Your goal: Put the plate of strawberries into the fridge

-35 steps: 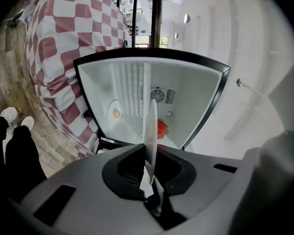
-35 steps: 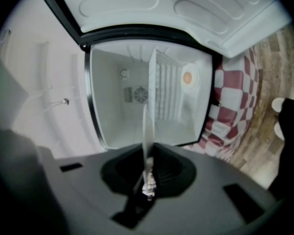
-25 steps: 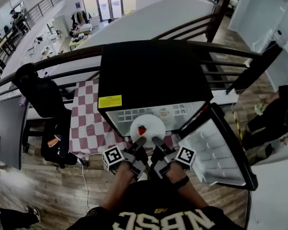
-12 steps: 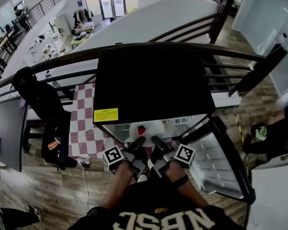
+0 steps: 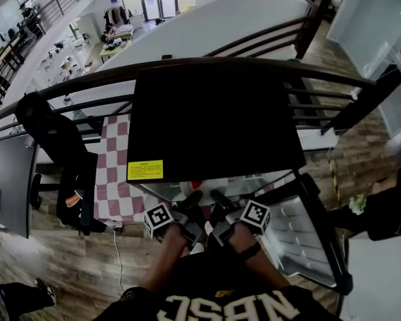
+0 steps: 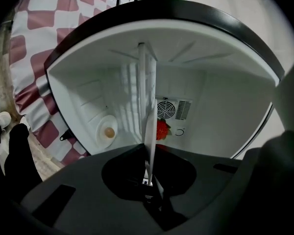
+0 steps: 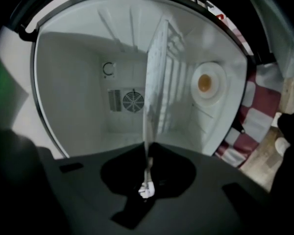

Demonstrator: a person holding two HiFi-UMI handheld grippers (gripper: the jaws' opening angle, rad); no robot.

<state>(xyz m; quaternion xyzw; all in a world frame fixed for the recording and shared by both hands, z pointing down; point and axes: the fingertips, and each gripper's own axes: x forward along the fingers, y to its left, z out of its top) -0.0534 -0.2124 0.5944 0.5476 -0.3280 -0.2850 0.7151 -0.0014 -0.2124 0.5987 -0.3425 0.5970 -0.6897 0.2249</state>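
Note:
The white plate [image 6: 149,124] shows edge-on as a thin pale strip that runs from my jaws into the open fridge [image 5: 214,119]. One red strawberry [image 6: 162,129] lies on it, in front of the round fan vent [image 6: 167,109]. My left gripper [image 6: 149,153] is shut on the plate's near rim. My right gripper [image 7: 148,151] is shut on the same rim of the plate [image 7: 148,126] beside it. In the head view both grippers, left [image 5: 192,198] and right [image 5: 217,196], reach under the fridge's black top, which hides nearly all of the plate; only a red speck of strawberry [image 5: 196,184] peeks out.
The fridge door [image 5: 304,236] hangs open to the right with white shelves inside. A wire shelf [image 7: 161,58] stands in line with the plate inside the white cavity. A red-and-white checked cloth [image 5: 113,172] and a black chair [image 5: 53,139] are at the left. A dark railing [image 5: 321,85] runs behind.
Both grippers have carried the plate forward into the fridge. A second ago the whole plate showed in front of the opening; now the black top covers it.

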